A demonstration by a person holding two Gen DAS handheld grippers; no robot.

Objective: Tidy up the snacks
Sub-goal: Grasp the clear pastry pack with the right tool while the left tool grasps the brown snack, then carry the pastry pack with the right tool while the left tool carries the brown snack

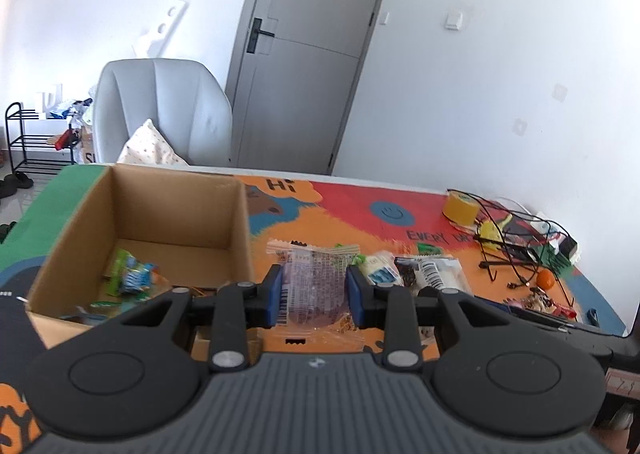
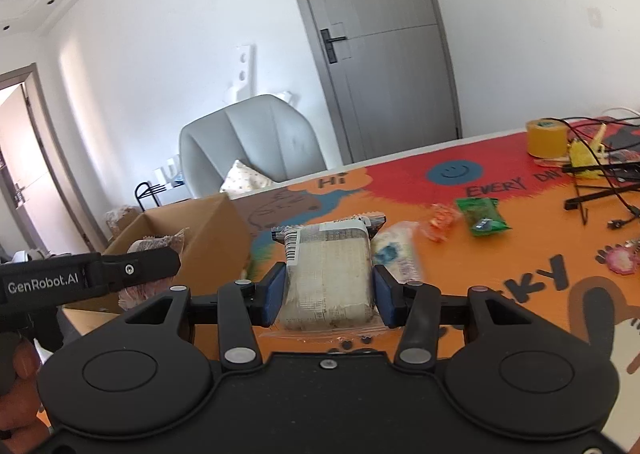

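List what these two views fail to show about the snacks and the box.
- Cardboard box floor, left wrist view: near part hidden by the left gripper.
- Purple packet print: too blurred to read.
- Box contents, right wrist view: hidden by its wall.
- White packet in the right gripper: brand unreadable.

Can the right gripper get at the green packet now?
Probably not yet. The right gripper is shut on a white snack pack, so its jaws are occupied. The green packet lies uncovered on the table, ahead and to the right.
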